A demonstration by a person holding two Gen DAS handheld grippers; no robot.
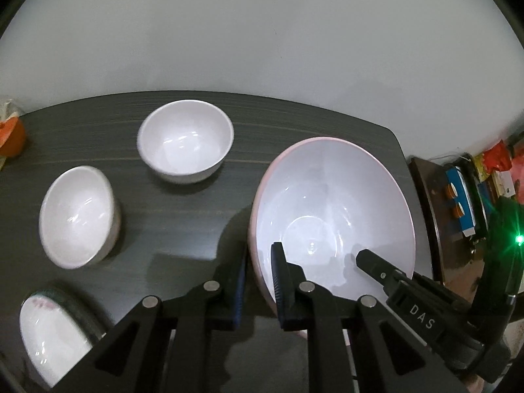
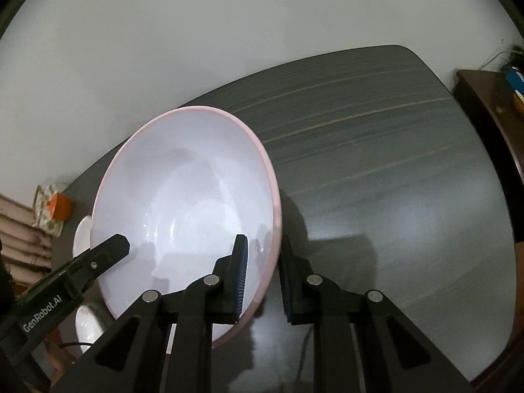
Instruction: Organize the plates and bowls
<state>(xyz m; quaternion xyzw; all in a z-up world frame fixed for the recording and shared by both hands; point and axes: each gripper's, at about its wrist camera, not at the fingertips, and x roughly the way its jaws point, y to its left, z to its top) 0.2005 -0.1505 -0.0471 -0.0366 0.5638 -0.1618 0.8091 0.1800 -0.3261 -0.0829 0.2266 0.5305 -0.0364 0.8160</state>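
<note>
We see left gripper (image 1: 260,281) and right gripper (image 2: 262,278) both clamped on big pink-rimmed bowl's (image 1: 330,203) opposite rims; two small white bowls (image 1: 185,140) left of it.

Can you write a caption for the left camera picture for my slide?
Both grippers pinch opposite rims of a big pink-edged bowl above a dark table with three smaller white bowls.

Home dining corner, dark wood-grain table (image 2: 376,150), plain white wall (image 1: 262,32), cluttered side cabinet (image 1: 435,196)

left wrist: steep, close | right wrist: same; shared: pink bowl (image 1: 330,203)
</note>
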